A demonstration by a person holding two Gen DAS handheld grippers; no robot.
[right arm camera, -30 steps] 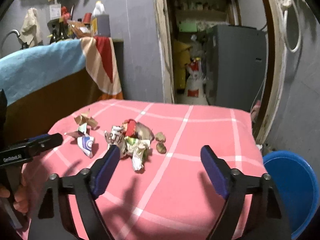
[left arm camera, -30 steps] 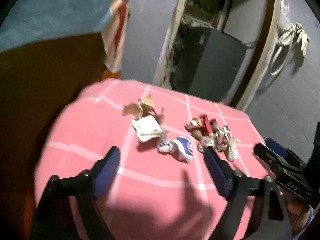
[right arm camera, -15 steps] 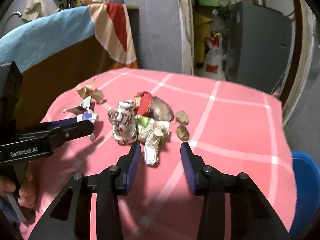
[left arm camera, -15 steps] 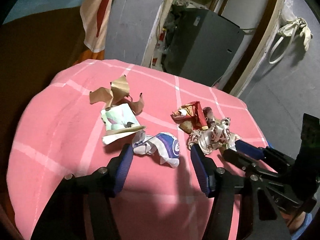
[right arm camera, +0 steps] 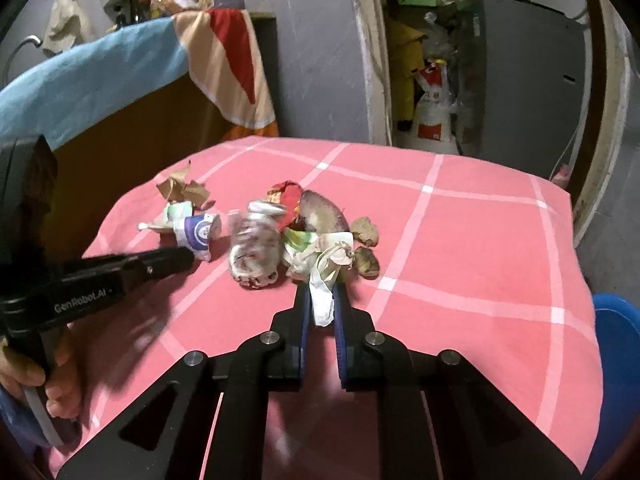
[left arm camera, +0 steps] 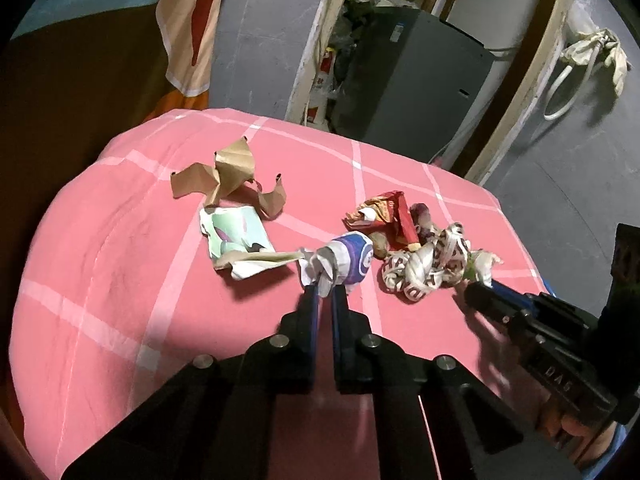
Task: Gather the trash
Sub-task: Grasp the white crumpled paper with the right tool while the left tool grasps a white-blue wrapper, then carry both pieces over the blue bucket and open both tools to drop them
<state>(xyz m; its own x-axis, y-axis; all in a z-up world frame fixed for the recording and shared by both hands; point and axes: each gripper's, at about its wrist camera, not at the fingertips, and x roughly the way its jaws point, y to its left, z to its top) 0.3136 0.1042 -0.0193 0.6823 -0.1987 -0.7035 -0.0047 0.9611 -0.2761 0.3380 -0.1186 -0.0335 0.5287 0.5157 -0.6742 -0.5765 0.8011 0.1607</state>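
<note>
Crumpled trash lies in the middle of a pink checked tablecloth (left arm camera: 120,280). My left gripper (left arm camera: 324,290) is shut on a blue-and-white crumpled wrapper (left arm camera: 352,260), pinching its near end. The jaws of my right gripper (right arm camera: 321,294) are closing, and a white crumpled wrapper (right arm camera: 328,264) is pressed between the pads. In the right wrist view the left gripper (right arm camera: 184,256) comes in from the left. The right gripper (left arm camera: 476,292) shows at the right edge of the left wrist view. A red-printed white wrapper (left arm camera: 420,268) lies between the two grips.
Brown torn paper (left arm camera: 228,178), a pale green sheet (left arm camera: 236,240) and a red snack packet (left arm camera: 388,212) lie further back. Small brown scraps (right arm camera: 366,260) sit to the right of the pile. A blue bucket (right arm camera: 616,340) stands below the table's right edge.
Both grippers moved forward and down to the pile and went from wide open to closed, the left onto the blue-and-white wrapper, the right onto the white wrapper.
</note>
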